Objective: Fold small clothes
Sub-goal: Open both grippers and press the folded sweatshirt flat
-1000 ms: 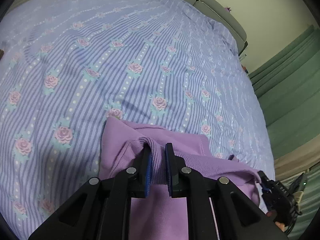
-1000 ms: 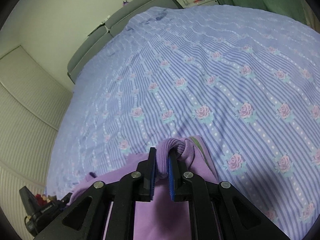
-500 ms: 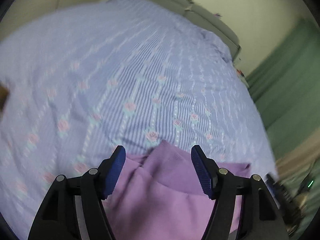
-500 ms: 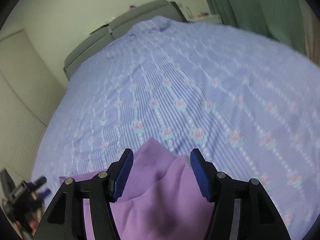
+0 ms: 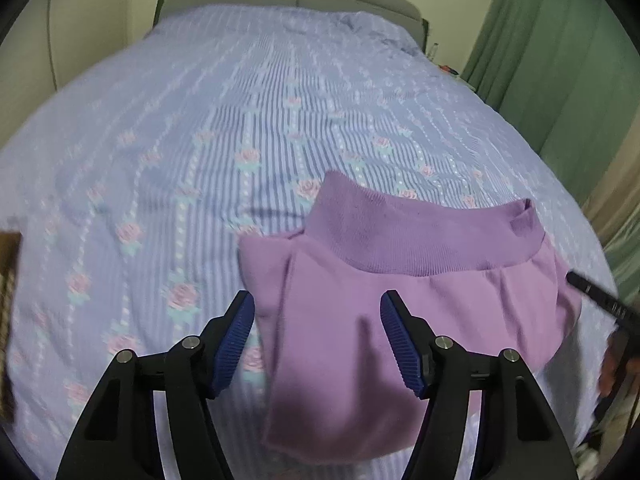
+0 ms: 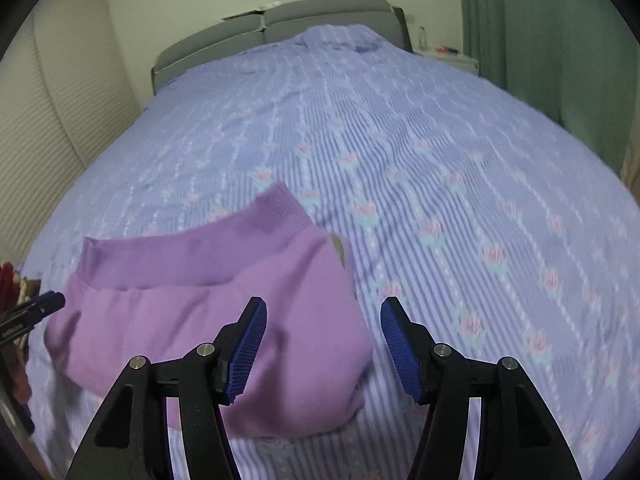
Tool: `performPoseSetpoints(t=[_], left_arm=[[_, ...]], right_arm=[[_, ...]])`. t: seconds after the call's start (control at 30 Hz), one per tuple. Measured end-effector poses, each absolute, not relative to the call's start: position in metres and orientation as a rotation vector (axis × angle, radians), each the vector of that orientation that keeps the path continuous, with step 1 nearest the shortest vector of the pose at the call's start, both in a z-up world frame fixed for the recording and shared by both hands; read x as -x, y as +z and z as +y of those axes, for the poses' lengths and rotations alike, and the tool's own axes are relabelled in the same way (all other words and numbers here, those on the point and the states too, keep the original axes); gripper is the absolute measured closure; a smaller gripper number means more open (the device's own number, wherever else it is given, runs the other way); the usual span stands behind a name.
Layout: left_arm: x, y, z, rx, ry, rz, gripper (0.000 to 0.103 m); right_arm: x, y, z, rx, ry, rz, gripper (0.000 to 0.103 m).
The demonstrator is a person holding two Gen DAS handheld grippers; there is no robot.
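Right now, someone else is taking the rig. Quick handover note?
Left gripper: open, holding nothing; its fingers have just opened off the purple garment and now hang above it.
Right gripper: open, empty; it also just let go, over the garment's right edge.
Garment: lies on the striped floral bedspread, doubled over, ribbed waistband on the far side and on top.
Done: one fold laid down and released.
Left: likely smooth it and perhaps fold once more; whether other clothes remain is not visible.
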State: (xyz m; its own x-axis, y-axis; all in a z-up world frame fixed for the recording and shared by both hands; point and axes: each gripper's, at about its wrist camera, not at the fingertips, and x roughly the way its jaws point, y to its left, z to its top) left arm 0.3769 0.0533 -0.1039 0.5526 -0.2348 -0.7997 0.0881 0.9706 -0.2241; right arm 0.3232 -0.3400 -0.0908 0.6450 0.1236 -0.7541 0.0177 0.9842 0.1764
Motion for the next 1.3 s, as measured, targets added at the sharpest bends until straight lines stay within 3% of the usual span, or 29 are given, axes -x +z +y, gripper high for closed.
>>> performPoseSetpoints(t=[0.13, 0.2, 0.27, 0.33, 0.37, 0.47, 0.67, 1.0, 1.1, 1.17, 1.2, 1.3], left_arm=[[-0.381, -0.116, 0.051, 0.195, -0.177, 1.017, 0.046], [-0.377, -0.119, 0.048, 0.171, -0.162, 1.027, 0.059], [-0.373, -0.119, 0.047, 0.173, -0.16, 1.026, 0.079], [-0.366, -0.114, 0.049, 0.186, -0.156, 1.002, 0.091], [-0.361, -0.11, 0.053, 0.214, -0.16, 0.99, 0.092], [-0.347, -0.102, 0.064, 0.29, -0.165, 0.974, 0.094], [-0.333, -0.111, 0.076, 0.317, -0.113, 1.017, 0.094], [-0.344, -0.132, 0.072, 0.281, -0.088, 1.052, 0.091], [-0.347, -0.132, 0.07, 0.239, -0.077, 1.054, 0.082], [-0.347, -0.131, 0.071, 0.199, -0.046, 1.043, 0.062], [-0.345, -0.128, 0.071, 0.179, -0.033, 1.034, 0.057], [-0.336, -0.115, 0.073, 0.15, -0.02, 0.976, 0.051]], right_arm=[[-0.331, -0.105, -0.345, -0.239, 0.08, 0.923, 0.043], [-0.332, -0.109, -0.35, -0.23, 0.043, 0.919, 0.043], [-0.332, -0.112, -0.353, -0.25, 0.039, 0.928, 0.045], [-0.329, -0.114, -0.356, -0.287, 0.059, 0.921, 0.07], [-0.328, -0.114, -0.356, -0.298, 0.071, 0.919, 0.082], [-0.318, -0.107, -0.351, -0.309, 0.058, 0.889, 0.085], [-0.306, -0.09, -0.336, -0.242, 0.027, 0.875, 0.086], [-0.317, -0.112, -0.343, -0.233, -0.052, 0.923, 0.086], [-0.318, -0.122, -0.345, -0.237, -0.065, 0.939, 0.08], [-0.317, -0.121, -0.345, -0.227, -0.069, 0.929, 0.077], [-0.315, -0.12, -0.344, -0.214, -0.068, 0.923, 0.069], [-0.308, -0.107, -0.341, -0.182, -0.098, 0.904, 0.058]])
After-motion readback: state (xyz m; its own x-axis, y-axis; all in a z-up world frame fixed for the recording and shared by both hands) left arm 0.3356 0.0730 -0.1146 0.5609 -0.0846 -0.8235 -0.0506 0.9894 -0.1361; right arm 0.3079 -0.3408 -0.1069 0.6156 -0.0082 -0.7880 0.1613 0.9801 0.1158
